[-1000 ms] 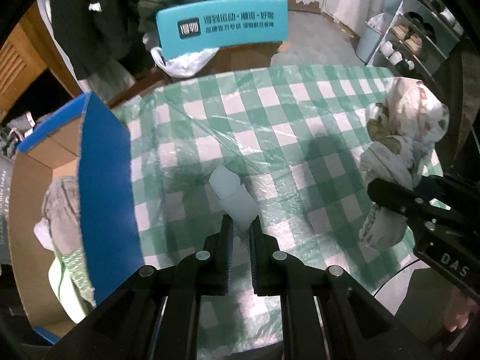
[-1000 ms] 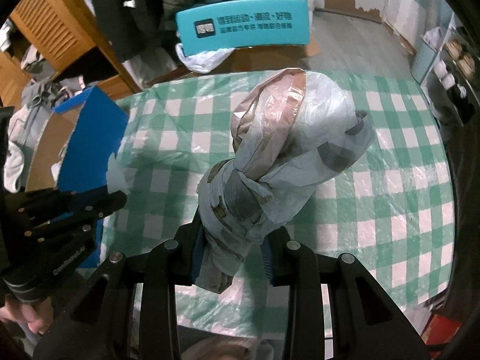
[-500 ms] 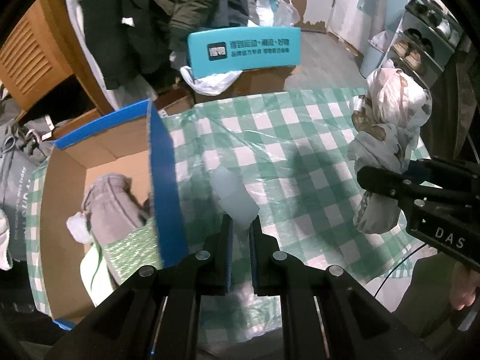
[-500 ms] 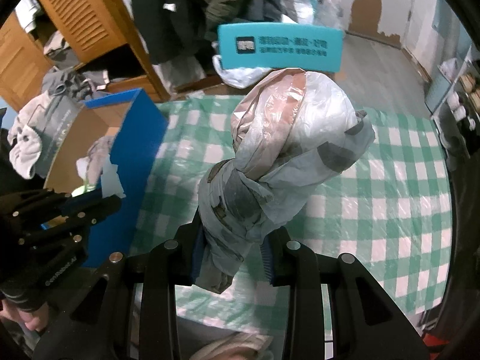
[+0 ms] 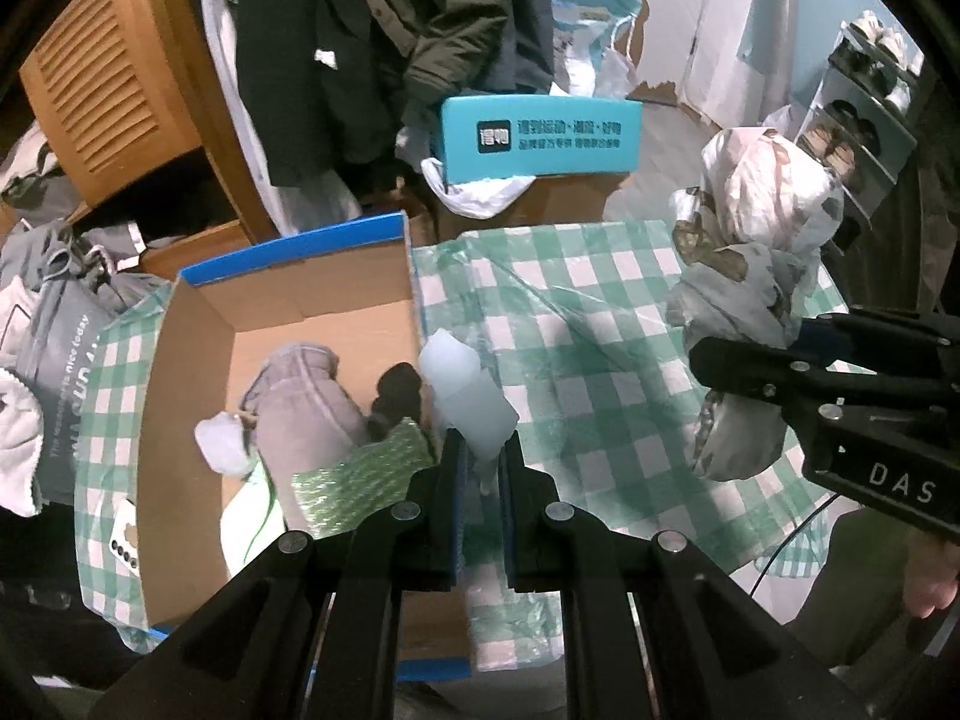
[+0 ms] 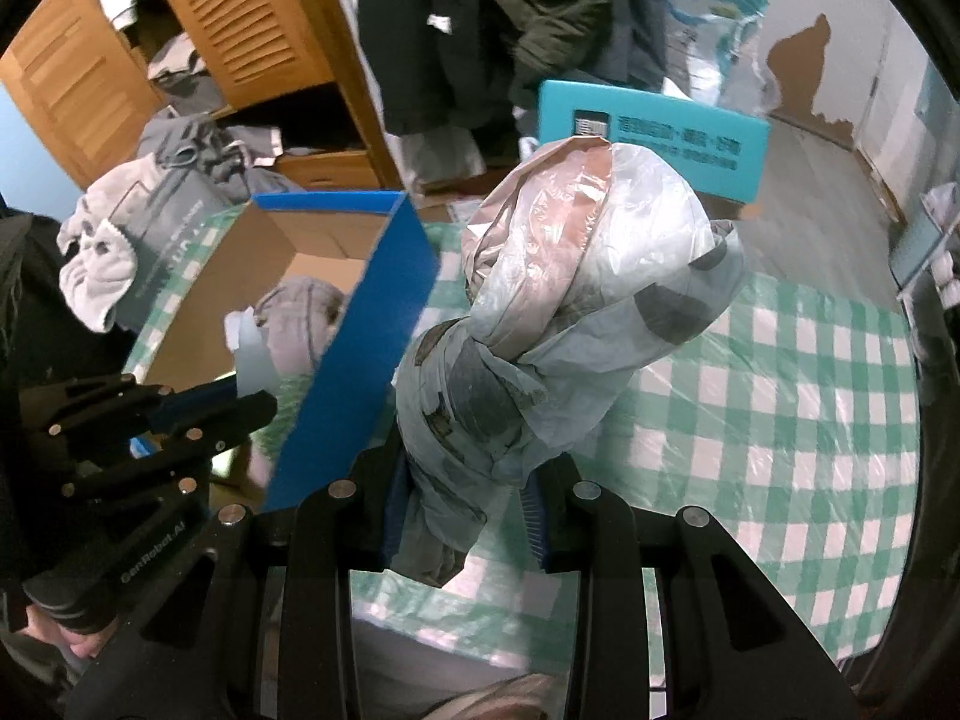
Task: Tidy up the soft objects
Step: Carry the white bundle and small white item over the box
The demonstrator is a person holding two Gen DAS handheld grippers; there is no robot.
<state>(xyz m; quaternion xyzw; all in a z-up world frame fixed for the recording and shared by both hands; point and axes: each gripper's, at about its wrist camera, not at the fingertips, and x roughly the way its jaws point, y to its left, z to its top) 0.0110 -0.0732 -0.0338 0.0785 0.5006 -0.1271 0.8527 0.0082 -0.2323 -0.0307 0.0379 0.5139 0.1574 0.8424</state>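
My left gripper [image 5: 481, 468] has its fingers clamped on a small white foam piece [image 5: 467, 399]; the piece sticks up and away from me, long axis along the fingers, leaning a little right, right at the blue wall of the box [image 5: 288, 300]. My right gripper [image 6: 465, 501] has its fingers pressed on the narrow knotted tail of a bundle [image 6: 576, 300] of plastic bags; its long axis runs up and away, with the fat end far and tilted right, held above the tabletop [image 6: 810, 396].

The tabletop wears a green-and-white checked cloth under clear film. The open box sits on its left part, cardboard inside, holding a grey cloth [image 5: 300, 402], something black [image 5: 396, 390], a green patterned item [image 5: 360, 474] and a white scrap [image 5: 219, 450].

Beyond the tabletop stands a teal sign [image 5: 540, 138] with a white bag beneath it. Further back hang dark coats [image 5: 384, 42] beside a louvred wooden cabinet [image 5: 114, 84]. Far right, a shelf [image 5: 858, 114] holds shoes.
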